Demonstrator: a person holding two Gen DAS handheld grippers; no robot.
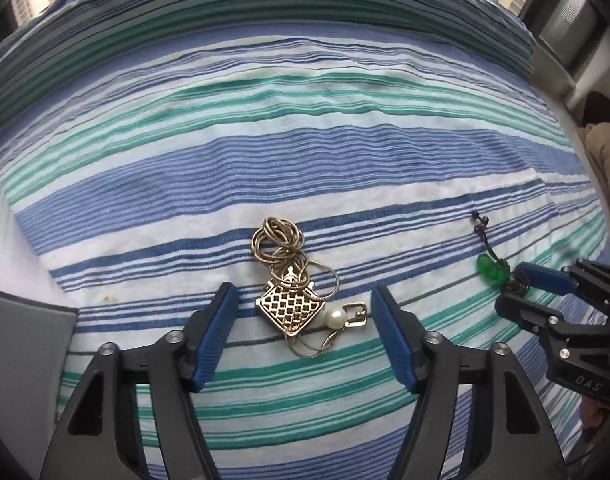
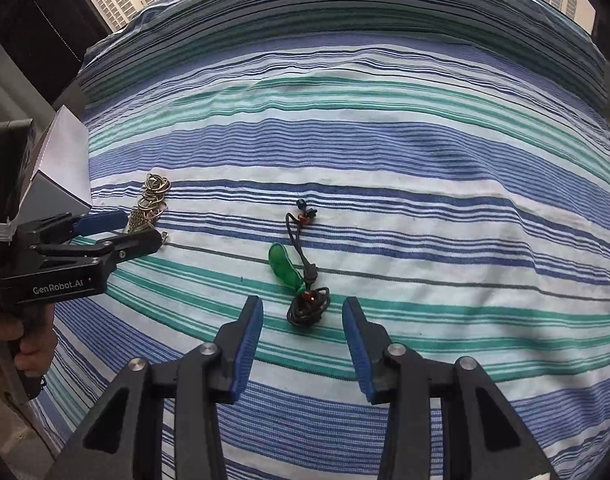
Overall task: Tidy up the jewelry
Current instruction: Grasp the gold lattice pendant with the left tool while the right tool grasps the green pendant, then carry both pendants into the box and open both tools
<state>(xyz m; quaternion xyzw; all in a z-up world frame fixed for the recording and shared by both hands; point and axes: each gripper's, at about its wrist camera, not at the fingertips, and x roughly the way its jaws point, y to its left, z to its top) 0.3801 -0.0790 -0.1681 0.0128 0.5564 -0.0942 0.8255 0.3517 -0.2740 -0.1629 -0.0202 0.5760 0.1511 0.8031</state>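
Striped bedsheet (image 1: 345, 152), gold necklace (image 1: 293, 304) between spread left tool (image 1: 303, 312) fingers

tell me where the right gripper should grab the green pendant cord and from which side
Likely the coiled cord bundle just below the green pendant: it bunches up off the striped sheet. Come straight down with the open right gripper, one finger either side.

White lettering "GenRobot.AI" stands on the black side of the left gripper (image 2: 143, 236), at the left of the right wrist view. The right gripper (image 1: 513, 288) body bears upside-down letters, seemingly "DAS".
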